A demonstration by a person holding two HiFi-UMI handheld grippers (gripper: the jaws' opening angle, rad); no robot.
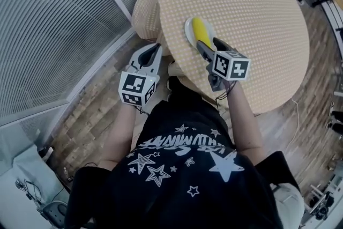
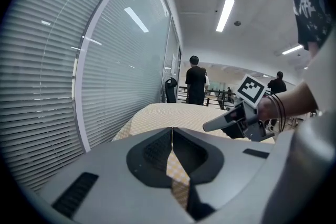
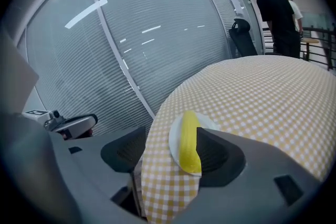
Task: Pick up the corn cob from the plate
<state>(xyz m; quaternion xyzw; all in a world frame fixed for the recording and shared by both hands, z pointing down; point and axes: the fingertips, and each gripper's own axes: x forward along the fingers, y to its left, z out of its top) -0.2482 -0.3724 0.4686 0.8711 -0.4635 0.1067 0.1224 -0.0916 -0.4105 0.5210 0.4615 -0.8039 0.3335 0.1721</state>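
While lying on white plate (image 3: 175, 148) near counter (image 3: 262, 97) edge, corn cob (image 3: 189, 139) long axis running straight away from right gripper (image 3: 169, 139), near end between its wide-spread jaws, nothing clasped, left gripper (image 2: 171, 134) clenched shut, empty, off counter edge.

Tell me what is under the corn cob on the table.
A small white plate lies under the corn cob, on the checked tablecloth. The cob covers the plate's middle, which cannot be seen.

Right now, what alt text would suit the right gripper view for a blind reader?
The right gripper, jaws open, frames a yellow corn cob lying on a small white plate near the edge of a round table with a yellow checked cloth. Window blinds stand behind.
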